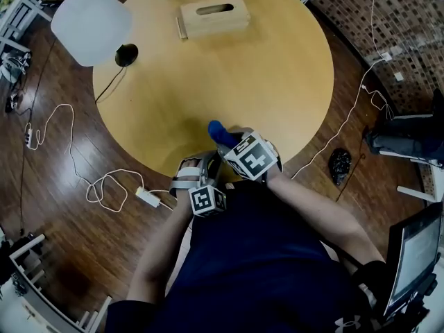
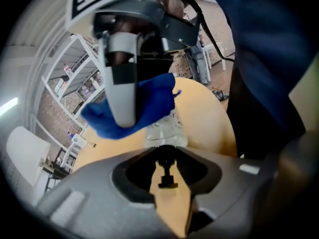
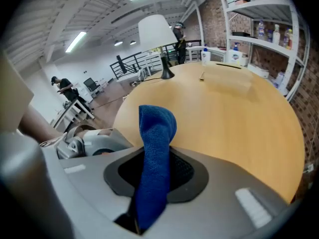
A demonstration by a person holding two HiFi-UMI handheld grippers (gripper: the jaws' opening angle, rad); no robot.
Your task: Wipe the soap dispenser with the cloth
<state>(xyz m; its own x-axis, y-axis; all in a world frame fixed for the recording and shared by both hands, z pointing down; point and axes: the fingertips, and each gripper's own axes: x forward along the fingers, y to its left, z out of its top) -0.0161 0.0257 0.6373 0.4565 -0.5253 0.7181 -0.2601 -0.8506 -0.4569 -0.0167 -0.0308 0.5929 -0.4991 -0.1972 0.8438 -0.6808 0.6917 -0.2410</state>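
Risk of twisting or knocking soap dispenser [image 2: 164, 132] out of left tool [image 2: 167, 156], pinched on its black pump [image 2: 167, 171] at near edge of counter [image 1: 277, 82], by rubbing too hard with cloth [image 3: 155, 148] pinched in right tool [image 3: 149, 183]; also of tugging cloth loose.

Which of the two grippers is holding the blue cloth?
The right gripper: the blue cloth is pinched between its jaws and sticks up past them. The left gripper has the clear soap dispenser between its jaws instead.
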